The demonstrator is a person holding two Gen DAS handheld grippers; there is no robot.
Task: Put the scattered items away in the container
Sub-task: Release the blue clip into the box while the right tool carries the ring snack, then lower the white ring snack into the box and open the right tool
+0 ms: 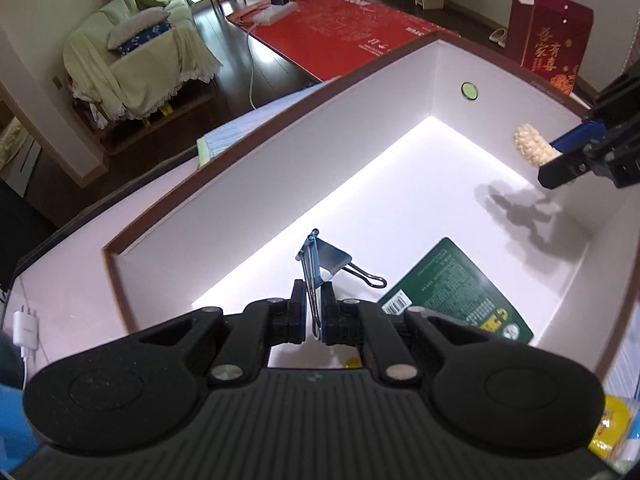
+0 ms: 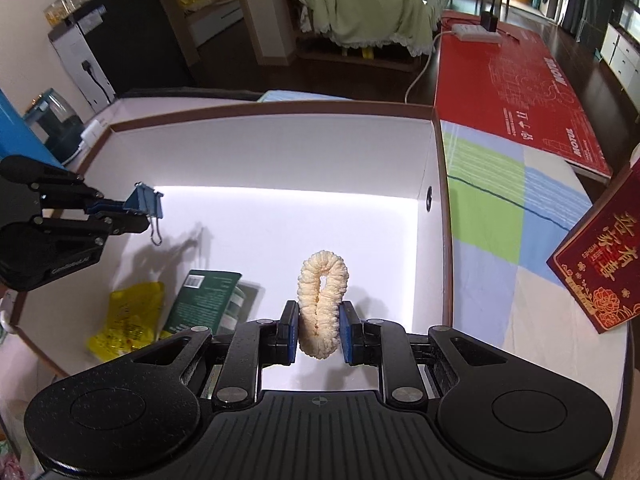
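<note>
A white box with a brown rim fills both views. My left gripper hangs over the box's interior, shut on one wire handle of a blue binder clip. My right gripper is also above the box, shut on a cream fuzzy scrunchie. On the box floor lie a dark green packet and a yellow packet.
The box stands on a table with a checked green, blue and white cloth. A red gift bag sits to the right of the box. A white charger lies left of it. A long red carton lies beyond.
</note>
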